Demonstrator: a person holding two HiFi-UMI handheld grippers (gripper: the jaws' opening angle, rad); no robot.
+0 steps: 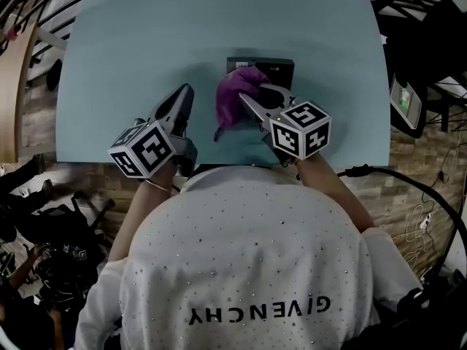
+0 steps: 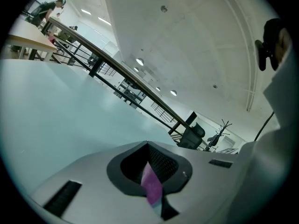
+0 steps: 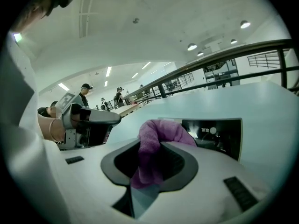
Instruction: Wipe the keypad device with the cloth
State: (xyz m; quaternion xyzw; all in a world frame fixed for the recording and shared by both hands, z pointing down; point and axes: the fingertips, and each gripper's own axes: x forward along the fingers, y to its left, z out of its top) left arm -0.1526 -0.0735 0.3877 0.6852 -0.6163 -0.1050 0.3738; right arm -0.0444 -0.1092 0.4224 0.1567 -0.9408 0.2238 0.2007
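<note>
**Desk** (image 1: 146, 49): pale teal top, seen from above. It carries the two task items near its middle.

**Keypad device** (image 1: 276, 67): flat black unit lying on the desk, beyond the right hand-held gripper. Its near left corner is covered by the cloth.

**Cloth** (image 1: 233, 99): purple and bunched. The upper part rests on the keypad device's near edge and the lower part hangs down to the desk on the left.

**Right hand-held gripper** (image 1: 250, 93): jaws closed on the cloth. In the right gripper view a fold fills the gap between the pads and mounds up over the tips. It points at the keypad device.

**Left hand-held gripper** (image 1: 185, 93): jaws together, holding nothing. Only a thin slit remains, with a sliver of purple showing through it. It sits just left of the cloth, apart from it, tips angled toward the desk's middle.
</note>
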